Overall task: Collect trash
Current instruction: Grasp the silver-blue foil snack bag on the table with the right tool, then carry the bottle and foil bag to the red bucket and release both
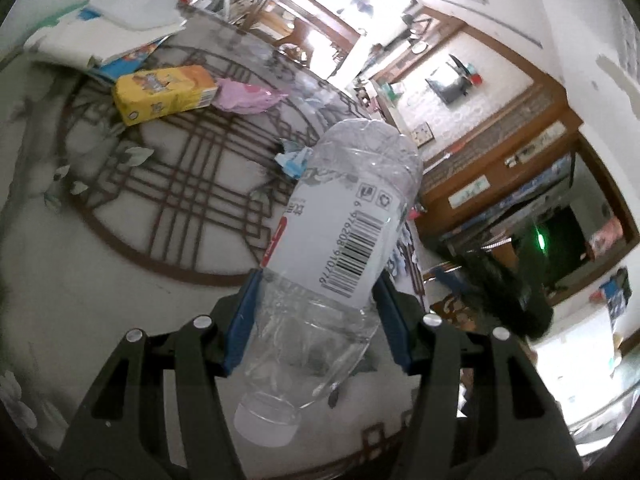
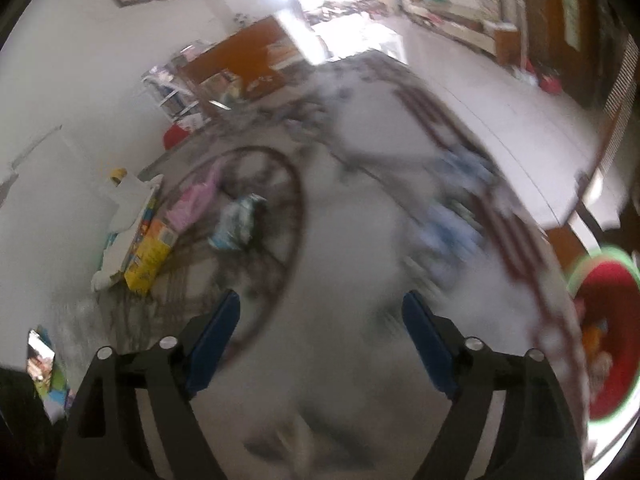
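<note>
My left gripper [image 1: 316, 300] is shut on a clear empty plastic bottle [image 1: 340, 248] with a white barcode label, held above the patterned table [image 1: 120, 288], cap toward the camera. On the table lie a yellow carton [image 1: 164, 94], a pink wrapper [image 1: 248, 96] and a crumpled blue-white wrapper [image 1: 294, 158]. My right gripper [image 2: 320, 320] is open and empty above the table; its view is blurred. It shows the yellow carton [image 2: 150, 256], the pink wrapper [image 2: 192, 200], a blue-white wrapper [image 2: 236, 222] and a red bin [image 2: 608, 340] with a green rim at the right edge.
White papers and books [image 1: 120, 32] are stacked at the table's far left. A blurred blue heap [image 2: 456, 208] lies on the table's right side. Wooden cabinets [image 1: 500, 168] and tiled floor [image 2: 500, 92] lie beyond the table edge.
</note>
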`<state>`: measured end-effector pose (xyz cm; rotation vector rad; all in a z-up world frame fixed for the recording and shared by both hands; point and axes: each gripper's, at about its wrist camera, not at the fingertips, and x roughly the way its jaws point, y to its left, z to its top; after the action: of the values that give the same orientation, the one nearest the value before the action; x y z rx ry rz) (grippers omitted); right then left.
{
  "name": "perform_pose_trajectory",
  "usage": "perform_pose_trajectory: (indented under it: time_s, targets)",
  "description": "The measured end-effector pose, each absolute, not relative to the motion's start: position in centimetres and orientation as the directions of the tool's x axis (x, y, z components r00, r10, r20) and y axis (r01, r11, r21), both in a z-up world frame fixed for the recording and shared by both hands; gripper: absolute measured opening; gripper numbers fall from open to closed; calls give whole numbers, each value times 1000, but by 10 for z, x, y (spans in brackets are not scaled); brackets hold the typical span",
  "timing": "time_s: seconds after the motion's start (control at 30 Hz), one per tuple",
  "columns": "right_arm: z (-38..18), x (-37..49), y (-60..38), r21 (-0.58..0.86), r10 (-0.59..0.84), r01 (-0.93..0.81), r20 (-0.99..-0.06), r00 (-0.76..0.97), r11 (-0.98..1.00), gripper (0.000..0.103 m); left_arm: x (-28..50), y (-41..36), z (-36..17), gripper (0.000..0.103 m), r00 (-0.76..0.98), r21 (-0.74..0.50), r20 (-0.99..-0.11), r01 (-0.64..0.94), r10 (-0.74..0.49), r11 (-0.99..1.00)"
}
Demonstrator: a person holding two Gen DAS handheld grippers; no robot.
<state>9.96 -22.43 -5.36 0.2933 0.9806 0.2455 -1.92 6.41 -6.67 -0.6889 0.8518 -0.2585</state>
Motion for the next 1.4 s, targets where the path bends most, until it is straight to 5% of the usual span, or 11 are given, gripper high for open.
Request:
perform_pose_trajectory:
  time_s: [0.43, 0.53, 0.6, 0.63, 1.4]
  targets:
    - [-119, 229, -76, 168, 209, -133, -884, 419, 977, 79, -6, 91, -87, 54, 653, -729, -579, -145, -488, 669]
    - [-131, 235, -74, 184, 216, -119, -889, 403, 976, 63, -6, 92, -88, 54, 652, -732, -578, -148, -491, 665]
    - [-136, 235, -76, 188, 223, -126, -893, 390, 974, 34, -5, 91, -88, 54, 647, -734, -578, -147, -497, 663]
    - [-137, 234, -79, 201, 236, -128, -891, 387, 971, 32, -5, 90, -88, 54, 646, -733, -579, -146, -498, 664]
    - [-71, 61, -178, 260, 355, -256, -806, 474, 931, 30, -6, 78, -86, 54, 630, -682, -620, -138, -467, 718]
